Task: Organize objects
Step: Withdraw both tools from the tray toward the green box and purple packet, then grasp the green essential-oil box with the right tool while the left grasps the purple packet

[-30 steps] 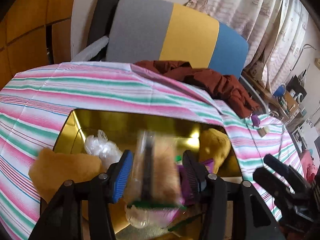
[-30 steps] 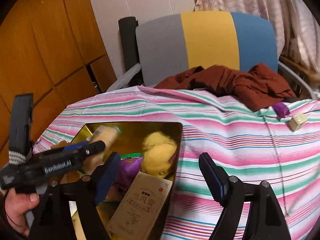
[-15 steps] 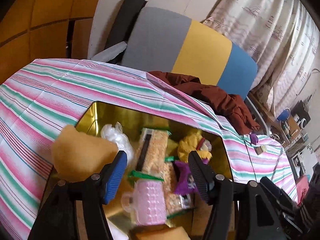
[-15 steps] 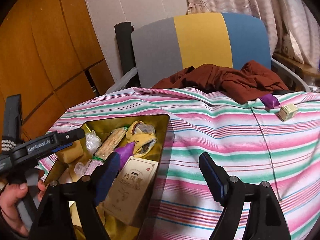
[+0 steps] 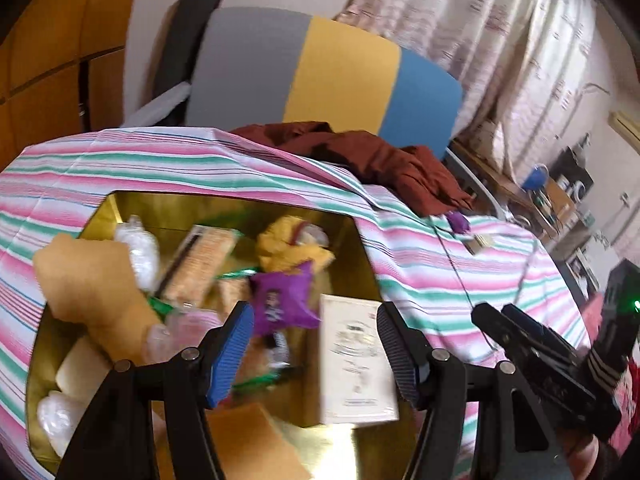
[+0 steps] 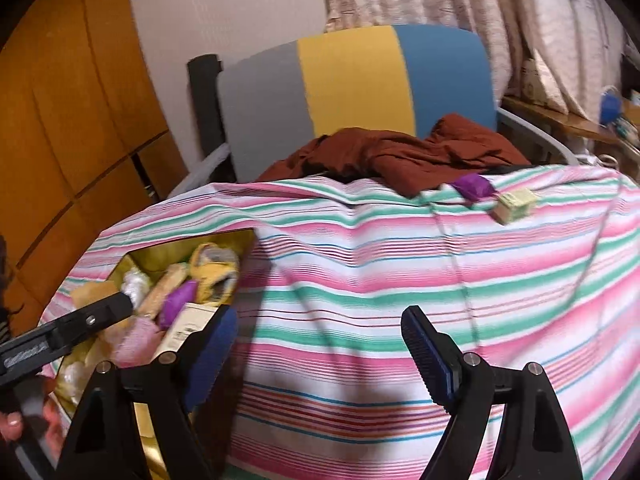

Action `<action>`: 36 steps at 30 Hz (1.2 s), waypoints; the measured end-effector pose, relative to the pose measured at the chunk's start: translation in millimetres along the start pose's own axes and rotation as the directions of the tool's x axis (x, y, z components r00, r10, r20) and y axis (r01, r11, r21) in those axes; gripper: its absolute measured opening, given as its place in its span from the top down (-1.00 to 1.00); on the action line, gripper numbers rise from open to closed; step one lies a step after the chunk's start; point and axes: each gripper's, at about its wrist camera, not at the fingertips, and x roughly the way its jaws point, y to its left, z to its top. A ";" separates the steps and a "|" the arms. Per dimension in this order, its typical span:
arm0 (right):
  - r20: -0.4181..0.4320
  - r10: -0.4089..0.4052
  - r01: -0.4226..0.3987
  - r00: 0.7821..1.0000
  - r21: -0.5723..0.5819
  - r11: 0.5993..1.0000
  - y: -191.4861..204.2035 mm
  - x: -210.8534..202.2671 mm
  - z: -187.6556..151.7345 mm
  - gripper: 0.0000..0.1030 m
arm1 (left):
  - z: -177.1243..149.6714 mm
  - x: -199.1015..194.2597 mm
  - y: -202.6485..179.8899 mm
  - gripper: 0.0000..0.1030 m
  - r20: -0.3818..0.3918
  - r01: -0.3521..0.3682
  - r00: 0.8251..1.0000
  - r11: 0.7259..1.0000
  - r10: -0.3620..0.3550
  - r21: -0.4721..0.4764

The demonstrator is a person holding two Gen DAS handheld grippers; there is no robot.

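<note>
My left gripper hangs open over a gold tin on the striped cloth, with nothing between its fingers. Inside lie a snack bar packet, a purple sachet, a white carton, a yellow fabric piece, a tan block and a pink clip. My right gripper is over bare cloth right of the tin; its jaws are opening and hold nothing. A purple packet and a small pale box lie at the far right.
A brown garment is heaped at the cloth's far edge, against a grey, yellow and blue chair back. Wooden panels stand on the left. Curtains and a cluttered shelf are on the right. A hand holds the left tool.
The snack bar packet left the left gripper's jaws and now lies in the tin; that gripper drew back. The right gripper slid right over the cloth, leaving the tin at its left.
</note>
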 end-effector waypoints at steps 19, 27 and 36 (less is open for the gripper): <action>-0.061 -0.142 0.150 0.988 0.154 0.977 -132.7 10.6 -10.4 -0.76 | -39.0 37.1 -124.3 -0.26 -0.177 0.161 0.978 0.945 -0.114 0.284; -0.058 -0.191 0.200 0.980 0.230 0.953 -190.6 43.1 32.2 -0.66 | -58.2 54.1 -146.6 -0.26 -0.249 0.187 0.963 0.924 -0.105 0.334; -0.068 -0.218 0.228 0.973 0.388 0.893 -237.3 115.3 101.4 -0.66 | -52.0 63.5 -141.0 -0.26 -0.262 0.141 0.964 0.930 -0.050 0.340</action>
